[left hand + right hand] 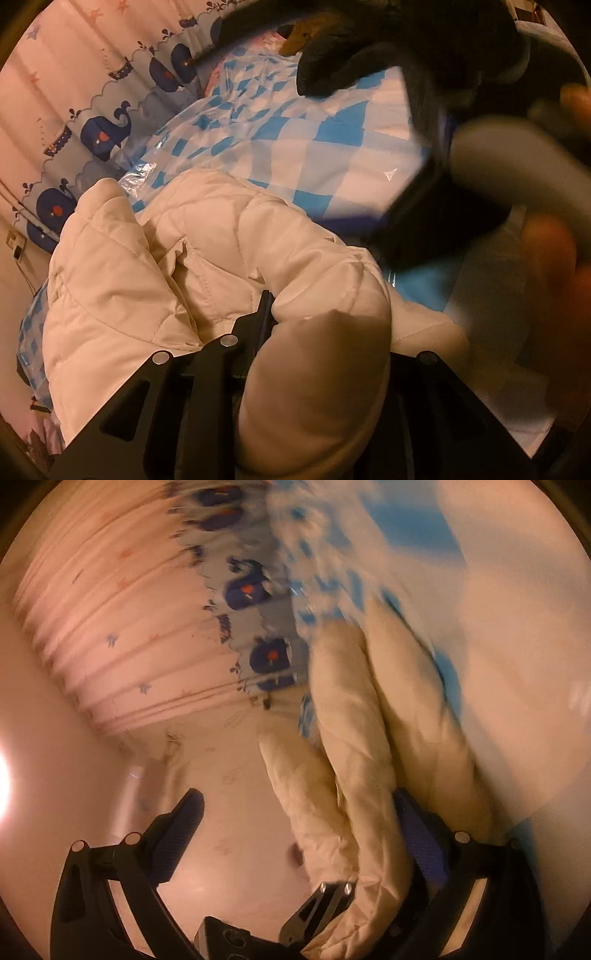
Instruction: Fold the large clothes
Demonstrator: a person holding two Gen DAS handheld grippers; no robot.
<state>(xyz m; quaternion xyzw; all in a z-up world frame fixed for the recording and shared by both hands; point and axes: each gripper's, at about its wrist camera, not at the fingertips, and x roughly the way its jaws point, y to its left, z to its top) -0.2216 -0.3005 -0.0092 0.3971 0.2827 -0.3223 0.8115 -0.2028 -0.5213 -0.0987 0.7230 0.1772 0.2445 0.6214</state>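
While both wrist views are tilted and the right one is smeared by blur, these lines hold:

Left gripper (pixel 295 325): its black jaws stand close together and pinch a thick fold of the cream quilted jacket (pixel 155 266); the cloth bulges out between and over the fingers, so one finger is mostly hidden.

Right gripper (pixel 295 812): its jaws are spread wide; a long roll of the jacket (pixel 354 746) runs up between them, lying against the finger on the picture's right and well apart from the finger (pixel 181 830) on the picture's left. The pads do not press on it.

Jacket, place: in the left wrist view it lies bunched on a blue-and-white checked sheet (pixel 295 147) that shines like plastic, most of its bulk just ahead of the left jaws.

Dark garment (pixel 369 48): black, at the far upper edge of the checked sheet, touching it.

Blurred hand (pixel 554 258): very near the lens on the picture's right, around a grey and black object; what that object is I cannot tell.

Curtain (pixel 74 92): pink with stars and a band of navy whales, beyond the sheet; it shows in both views.
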